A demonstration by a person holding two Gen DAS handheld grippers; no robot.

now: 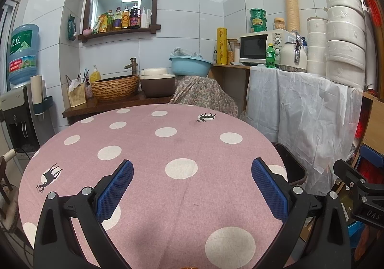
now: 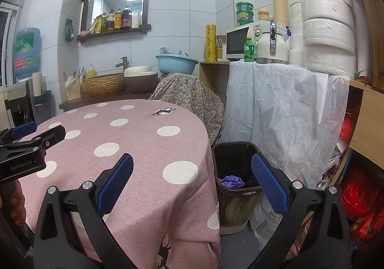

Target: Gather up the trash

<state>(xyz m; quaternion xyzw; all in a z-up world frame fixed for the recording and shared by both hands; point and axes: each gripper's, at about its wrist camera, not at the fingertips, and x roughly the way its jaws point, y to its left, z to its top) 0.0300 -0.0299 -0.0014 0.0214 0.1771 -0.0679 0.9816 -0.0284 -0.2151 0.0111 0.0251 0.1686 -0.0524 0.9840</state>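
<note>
A dark trash bin (image 2: pixel 236 193) stands on the floor at the right edge of the round table (image 2: pixel 134 139); crumpled purple trash (image 2: pixel 231 181) lies inside it. The bin's rim also shows in the left wrist view (image 1: pixel 294 168). My right gripper (image 2: pixel 192 180) is open and empty, over the table's right edge and the bin. My left gripper (image 1: pixel 192 187) is open and empty above the pink dotted tablecloth (image 1: pixel 168 149). The left gripper also shows at the left of the right wrist view (image 2: pixel 33 137). The right gripper's body shows at the right of the left wrist view (image 1: pixel 355 189).
A cabinet draped in white cloth (image 2: pixel 283 110) stands right behind the bin, holding a microwave (image 2: pixel 242 40), a kettle (image 2: pixel 272 46) and a green bottle (image 2: pixel 249 49). A paisley-covered chair (image 2: pixel 192 98) is behind the table. Red bags (image 2: pixel 360 199) lie at the right.
</note>
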